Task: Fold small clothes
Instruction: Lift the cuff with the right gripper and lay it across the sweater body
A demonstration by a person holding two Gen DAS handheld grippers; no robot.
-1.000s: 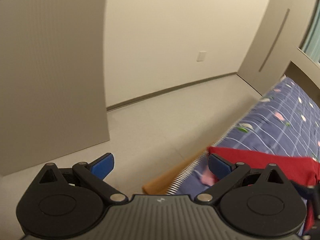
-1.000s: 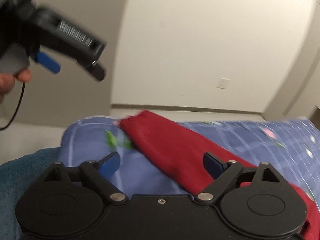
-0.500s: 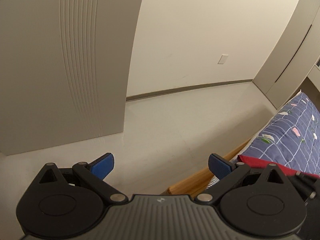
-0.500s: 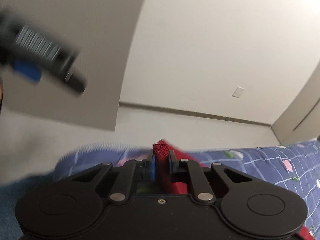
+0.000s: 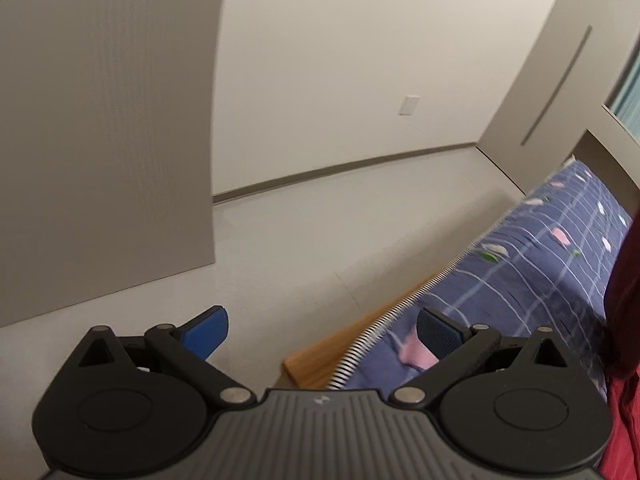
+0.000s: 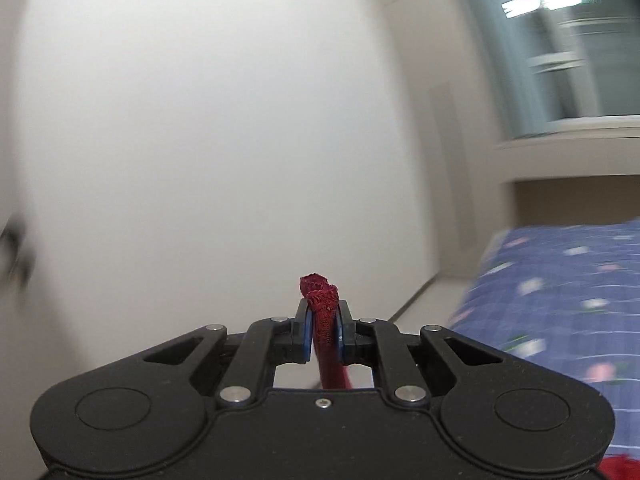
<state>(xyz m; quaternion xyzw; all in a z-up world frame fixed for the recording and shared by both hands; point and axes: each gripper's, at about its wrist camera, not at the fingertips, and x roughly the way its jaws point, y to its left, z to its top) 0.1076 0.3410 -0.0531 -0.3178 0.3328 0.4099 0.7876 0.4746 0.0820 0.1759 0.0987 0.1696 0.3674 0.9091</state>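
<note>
Leftmost, a grey panel standing upright, its straight edge dropping to bare pale floor. Beyond it, wide open floor running back to the wall and baseboard, with only a wall plate higher up. Nearer, left gripper with blue pads spread wide and nothing between them; one pad over floor, the other over the corner of the bed. Then the wooden bed frame corner and striped mattress edge, jutting toward the open floor. Rightward, blue patterned bedspread stretching back to the headboard. At the far right edge, red garment hanging in a dark column, more red bunched low by the gripper body.

Over in the right wrist view, blurred throughout: blank wall on the left and centre. Centre, right gripper clamped tight on a bunched edge of the red garment, a frilled tuft poking past the fingertips, the cloth trailing down beneath. Right of it, window above, bedspread below.
</note>
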